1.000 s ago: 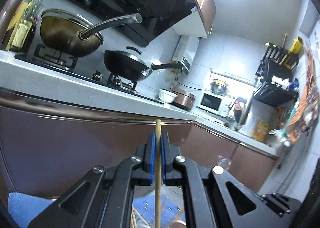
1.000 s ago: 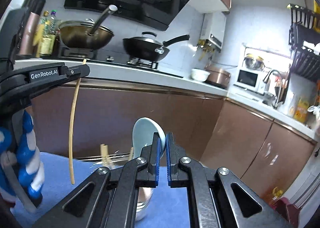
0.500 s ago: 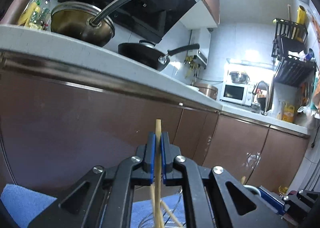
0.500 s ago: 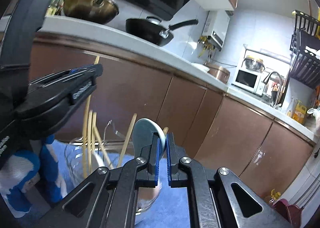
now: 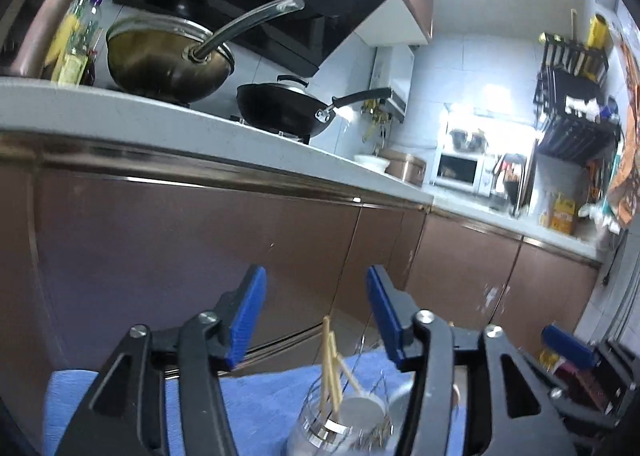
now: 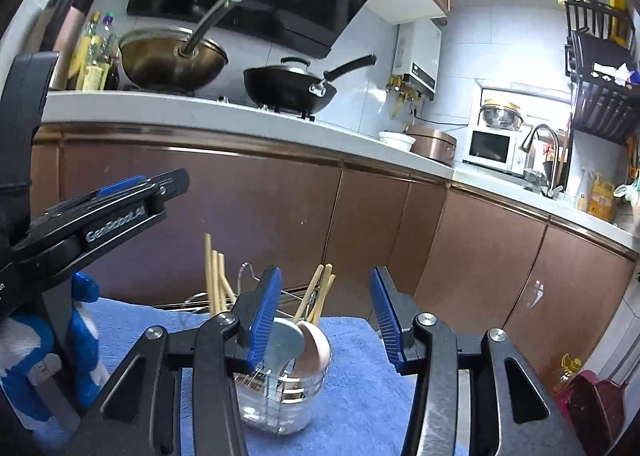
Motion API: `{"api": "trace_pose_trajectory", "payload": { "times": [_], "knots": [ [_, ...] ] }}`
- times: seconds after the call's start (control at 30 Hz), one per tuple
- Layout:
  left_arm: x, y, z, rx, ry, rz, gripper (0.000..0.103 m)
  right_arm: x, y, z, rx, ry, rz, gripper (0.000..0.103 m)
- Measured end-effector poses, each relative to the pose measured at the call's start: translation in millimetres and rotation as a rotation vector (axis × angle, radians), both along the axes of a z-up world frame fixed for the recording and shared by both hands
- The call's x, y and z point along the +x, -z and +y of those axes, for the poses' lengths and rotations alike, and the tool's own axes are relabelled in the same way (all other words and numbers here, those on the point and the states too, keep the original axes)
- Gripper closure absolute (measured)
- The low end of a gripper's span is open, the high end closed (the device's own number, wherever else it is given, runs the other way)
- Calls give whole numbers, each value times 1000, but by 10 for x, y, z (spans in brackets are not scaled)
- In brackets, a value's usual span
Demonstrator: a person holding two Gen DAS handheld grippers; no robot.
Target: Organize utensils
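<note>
On side of left hand-held gripper (image 6: 120, 212), seen in right wrist view, white lettering reads "GenRobot.AI". Right hand-held gripper (image 6: 324, 312) spread wide, empty; left likewise agape, nothing between blue pads. Chopsticks (image 6: 214, 280) and spoons (image 6: 286, 340) stand in clear holder (image 6: 280, 396) on blue cloth (image 6: 360, 384). Only right view shows pink spoon (image 6: 318, 346); left view shows chopsticks, white spoon bowl.

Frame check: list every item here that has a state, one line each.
left gripper: open, holding nothing.
right gripper: open, holding nothing.
chopsticks: standing upright in the holder.
spoons: in the holder, bowls up.
utensil holder: upright on the blue towel.
black wok: on the stove, lid on.
</note>
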State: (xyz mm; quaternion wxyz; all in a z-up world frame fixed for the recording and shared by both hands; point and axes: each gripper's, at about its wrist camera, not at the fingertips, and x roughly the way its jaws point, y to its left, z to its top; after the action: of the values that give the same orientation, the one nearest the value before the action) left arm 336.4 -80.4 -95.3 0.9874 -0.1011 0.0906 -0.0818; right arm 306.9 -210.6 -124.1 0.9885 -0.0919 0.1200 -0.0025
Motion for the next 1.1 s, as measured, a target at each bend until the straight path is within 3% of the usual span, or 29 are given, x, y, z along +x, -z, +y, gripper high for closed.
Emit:
{"api": "trace_pose_trajectory", "payload": {
  "times": [0.23,0.37,0.67,1.1],
  "knots": [
    [-553,-169,48,212,-11,94,37,-576,-165,-14,19,3,15,43],
    [-915,-201,131,268,-47,111,36,-930,-217,-65,39,31,23,34],
    [-1567,-396,320,288,-116,94,28,-1587,-328,-231,126,110,15,3],
    [-2169,-537,424,312,-136,40,28,-2249,-455,-369,149,185,-42,0]
  ]
}}
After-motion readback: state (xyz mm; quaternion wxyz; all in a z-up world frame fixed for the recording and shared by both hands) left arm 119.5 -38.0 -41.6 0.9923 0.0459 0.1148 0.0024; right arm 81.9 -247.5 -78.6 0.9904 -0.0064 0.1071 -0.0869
